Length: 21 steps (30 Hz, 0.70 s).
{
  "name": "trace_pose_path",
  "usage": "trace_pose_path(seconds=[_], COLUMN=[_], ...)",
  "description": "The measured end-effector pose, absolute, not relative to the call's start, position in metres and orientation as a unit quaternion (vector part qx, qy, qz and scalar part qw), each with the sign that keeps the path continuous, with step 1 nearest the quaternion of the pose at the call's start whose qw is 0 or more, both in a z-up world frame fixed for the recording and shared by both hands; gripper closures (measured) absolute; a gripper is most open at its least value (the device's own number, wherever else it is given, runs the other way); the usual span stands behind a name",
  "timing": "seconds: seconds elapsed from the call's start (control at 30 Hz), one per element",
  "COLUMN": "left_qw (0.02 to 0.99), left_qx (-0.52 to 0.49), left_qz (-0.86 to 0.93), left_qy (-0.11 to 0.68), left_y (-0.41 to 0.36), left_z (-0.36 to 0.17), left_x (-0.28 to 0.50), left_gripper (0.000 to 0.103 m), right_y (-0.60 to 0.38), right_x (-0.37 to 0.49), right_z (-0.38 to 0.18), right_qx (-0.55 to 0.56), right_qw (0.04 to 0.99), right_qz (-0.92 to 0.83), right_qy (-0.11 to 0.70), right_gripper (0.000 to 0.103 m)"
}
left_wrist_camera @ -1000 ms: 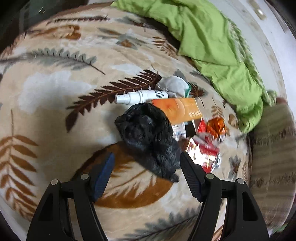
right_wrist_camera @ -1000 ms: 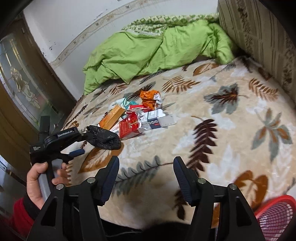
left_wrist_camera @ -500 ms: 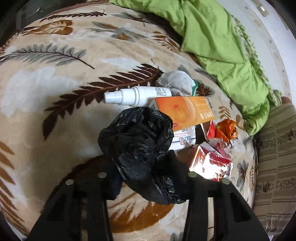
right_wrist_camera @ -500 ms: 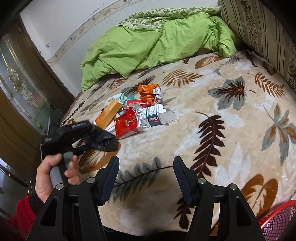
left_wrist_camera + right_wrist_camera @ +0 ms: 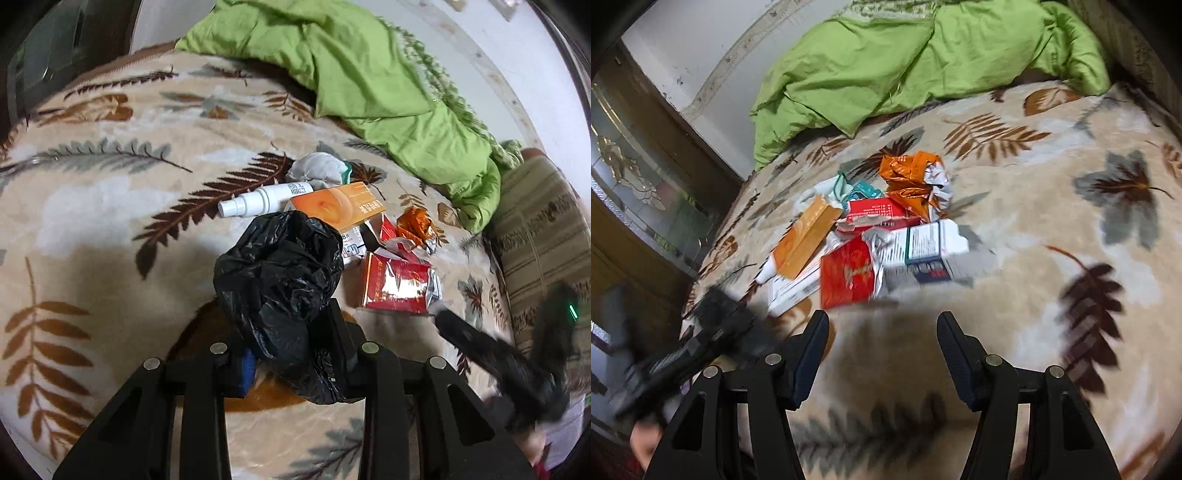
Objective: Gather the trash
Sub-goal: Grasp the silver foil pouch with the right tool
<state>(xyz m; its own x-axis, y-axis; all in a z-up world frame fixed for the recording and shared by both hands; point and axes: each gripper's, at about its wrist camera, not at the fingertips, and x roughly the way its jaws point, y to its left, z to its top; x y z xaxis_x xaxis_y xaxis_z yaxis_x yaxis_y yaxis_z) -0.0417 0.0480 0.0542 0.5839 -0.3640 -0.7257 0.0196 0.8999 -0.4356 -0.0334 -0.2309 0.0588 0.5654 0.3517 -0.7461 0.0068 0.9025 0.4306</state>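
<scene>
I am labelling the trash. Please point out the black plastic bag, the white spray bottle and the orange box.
black plastic bag (image 5: 280, 273), left wrist view, crumpled upper bulge.
white spray bottle (image 5: 264, 199), left wrist view, middle of body.
orange box (image 5: 338, 205), left wrist view, top face.

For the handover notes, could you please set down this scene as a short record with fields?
surface: leaf-print blanket on a bed
left gripper: shut on the black bag
right gripper: open, nothing between the fingers, short of the pile
trash pile: orange box, white bottle, red pack, orange wrapper, white box
bedding: green quilt bunched at the far end
collected so far: nothing visibly in the bag yet
</scene>
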Motion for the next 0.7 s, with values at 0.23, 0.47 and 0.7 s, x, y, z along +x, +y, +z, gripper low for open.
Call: trace_pose_path(seconds=[0.23, 0.47, 0.7], left_qw=[0.882, 0.891, 0.906], left_qx=[-0.158, -0.140, -0.114], left_qz=[-0.119, -0.121, -0.120], left_qy=[0.428, 0.415, 0.390], left_y=[0.044, 0.038, 0.029], left_z=[0.051, 0.051, 0.057], left_x=[-0.054, -0.062, -0.076], left_gripper=[0.072, 0.071, 0.072], right_y=[-0.217, -0.200, -0.186], right_x=[0.003, -0.018, -0.081], right_z=[0.027, 0.052, 0.079], right_qx=[0.217, 0.188, 0.149], right_qw=[0.844, 0.871, 0.909], right_qz=[0.120, 0.134, 0.102], right_qy=[0.476, 0.434, 0.376], right_gripper=[0.043, 0.076, 0.081])
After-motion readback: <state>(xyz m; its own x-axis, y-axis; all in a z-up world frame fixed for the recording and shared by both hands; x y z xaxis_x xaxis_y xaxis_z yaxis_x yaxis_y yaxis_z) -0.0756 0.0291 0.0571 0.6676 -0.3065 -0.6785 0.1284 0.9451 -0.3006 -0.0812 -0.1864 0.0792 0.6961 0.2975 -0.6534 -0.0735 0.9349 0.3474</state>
